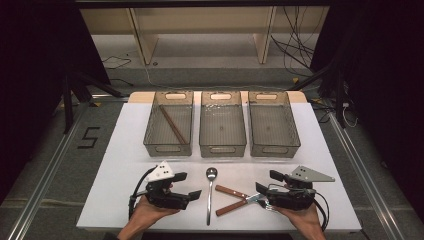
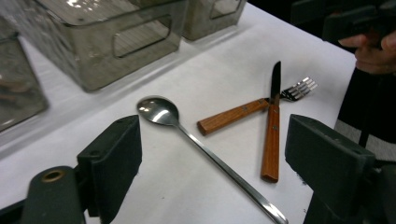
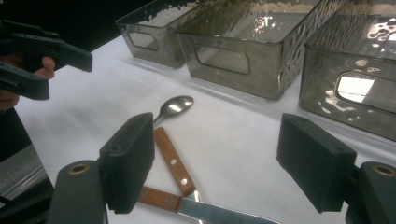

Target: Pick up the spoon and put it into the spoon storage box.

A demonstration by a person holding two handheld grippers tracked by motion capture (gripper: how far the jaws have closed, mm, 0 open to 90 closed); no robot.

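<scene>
A long metal spoon [image 1: 210, 191] lies near the table's front edge, bowl toward the bins. To its right a fork [image 1: 231, 190] and a knife [image 1: 229, 207], both with wooden handles, lie crossed. My left gripper [image 1: 188, 185] stands open just left of the spoon, held low over the table. In the left gripper view the spoon [image 2: 187, 133], the knife [image 2: 272, 135] and the fork [image 2: 243, 111] lie ahead of the open left gripper [image 2: 215, 142]. My right gripper [image 1: 268, 182] is open over the blade ends of the crossed pair; in the right gripper view the fork handle [image 3: 173, 161] and the knife [image 3: 187, 207] lie by the left jaw of the open right gripper [image 3: 219, 151].
Three clear grey bins stand in a row at the back: left [image 1: 169, 145], middle [image 1: 222, 146], right [image 1: 274, 146]. A brown stick [image 1: 172, 124] lies in the left bin. The white table [image 1: 125, 150] has bare room on both sides. Dark floor and cables surround it.
</scene>
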